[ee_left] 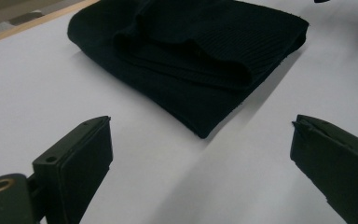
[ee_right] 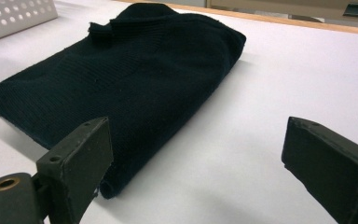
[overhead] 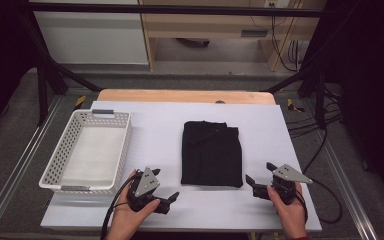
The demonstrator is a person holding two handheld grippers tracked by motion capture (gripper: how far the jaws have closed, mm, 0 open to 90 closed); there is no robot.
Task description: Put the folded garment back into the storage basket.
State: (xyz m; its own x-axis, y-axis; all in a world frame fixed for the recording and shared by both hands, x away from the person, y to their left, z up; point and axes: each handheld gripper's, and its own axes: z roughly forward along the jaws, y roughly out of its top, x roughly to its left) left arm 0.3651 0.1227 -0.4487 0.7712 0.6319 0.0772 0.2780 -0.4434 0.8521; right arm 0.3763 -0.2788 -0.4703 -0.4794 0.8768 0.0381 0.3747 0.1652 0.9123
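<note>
High view: folded black knit sweater [overhead: 212,154] points twelve to six, between wide-open left gripper [overhead: 169,201] and right gripper [overhead: 256,178]

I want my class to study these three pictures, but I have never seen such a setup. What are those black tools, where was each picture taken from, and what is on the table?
A person holds two hand-operated tools: the left gripper and the right gripper. Both are open and hold nothing. The high view looks down from above the table. The other two come from cameras riding on each gripper, looking along its black jaws. On the white table lies a folded black sweater between the grippers, with a white perforated basket at the left.
</note>
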